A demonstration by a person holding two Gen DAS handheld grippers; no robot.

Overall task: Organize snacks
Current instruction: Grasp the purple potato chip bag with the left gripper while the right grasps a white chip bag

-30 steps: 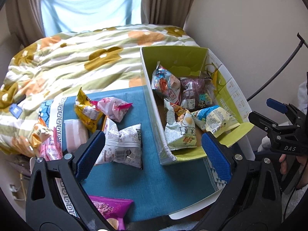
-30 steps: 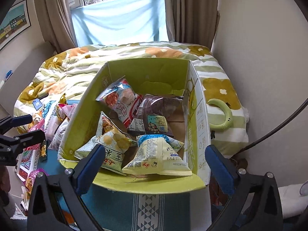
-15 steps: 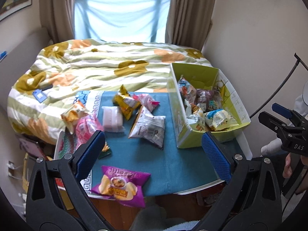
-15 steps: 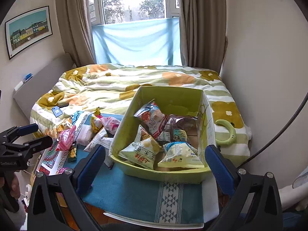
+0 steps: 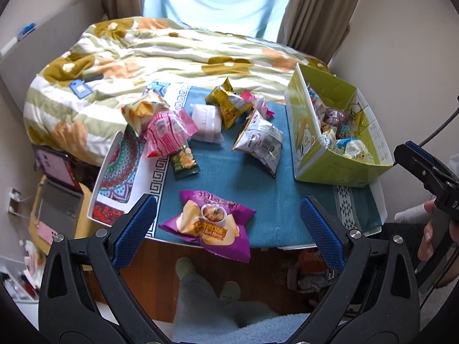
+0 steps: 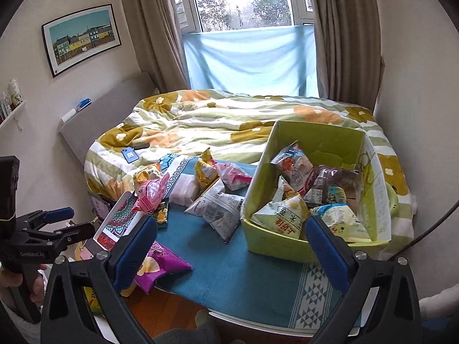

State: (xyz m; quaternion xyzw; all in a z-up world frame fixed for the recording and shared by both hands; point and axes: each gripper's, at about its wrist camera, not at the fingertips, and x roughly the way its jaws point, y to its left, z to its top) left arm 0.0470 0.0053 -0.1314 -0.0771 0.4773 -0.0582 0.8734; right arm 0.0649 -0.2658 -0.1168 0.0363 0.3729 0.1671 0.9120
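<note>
A green cardboard box (image 5: pixel 315 143) (image 6: pixel 266 177) stands at the table's right and holds several snack bags. Loose snacks lie on the blue cloth (image 5: pixel 229 172): a purple bag (image 5: pixel 209 226) (image 6: pixel 160 263) at the front edge, a grey-white bag (image 5: pixel 258 140) (image 6: pixel 218 209), a yellow bag (image 5: pixel 226 103), a pink bag (image 5: pixel 169 132), a white pack (image 5: pixel 206 120), a dark green pack (image 5: pixel 183 163). My left gripper (image 5: pixel 228 232) is open and empty, above the purple bag. My right gripper (image 6: pixel 231 255) is open and empty, before the box.
A bed with a flowered quilt (image 5: pixel 160 46) lies behind the table. A laptop (image 5: pixel 57 189) sits low at the left. The wall (image 5: pixel 401 28) is close on the right. My feet (image 5: pixel 206 281) show below the table's front edge.
Both grippers have pulled back and up from the table. The views went from a close look at the box to the whole table. Both stay open and empty.
</note>
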